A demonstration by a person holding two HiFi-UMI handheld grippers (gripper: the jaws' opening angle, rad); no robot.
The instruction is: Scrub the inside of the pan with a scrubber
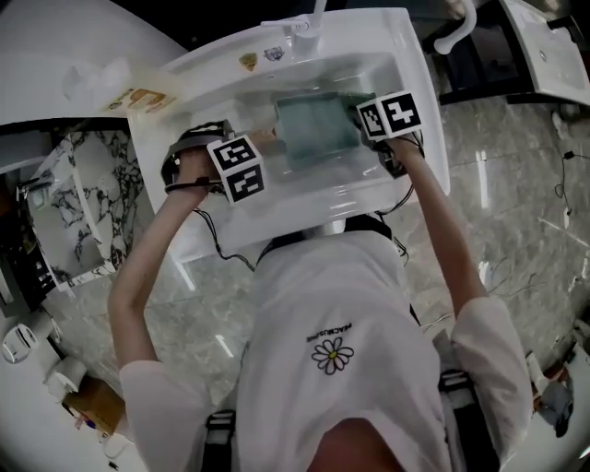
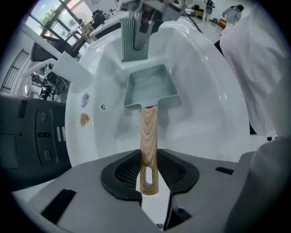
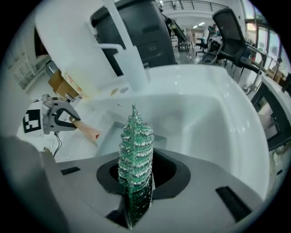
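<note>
A square pale-teal pan (image 1: 318, 129) with a wooden handle (image 2: 148, 145) hangs inside the white sink (image 1: 406, 55), just off its bottom. My left gripper (image 2: 148, 175) is shut on the handle's end, near its hanging hole, at the sink's left side (image 1: 241, 168). My right gripper (image 3: 136, 182) is shut on a green glittery scrubber (image 3: 135, 150) that stands up between its jaws. It hovers at the pan's far right corner (image 1: 392, 115). In the left gripper view the scrubber (image 2: 135, 41) hangs just beyond the pan's far rim (image 2: 152, 88). I cannot tell if it touches the pan.
The sink basin walls (image 3: 218, 113) curve closely round the pan. A tap (image 1: 318, 14) stands at the far rim, with stickers (image 1: 249, 61) on the rim beside it. A marble-patterned counter (image 1: 83, 203) is left of the sink. Grey cabinets and an office chair (image 3: 232, 32) stand behind.
</note>
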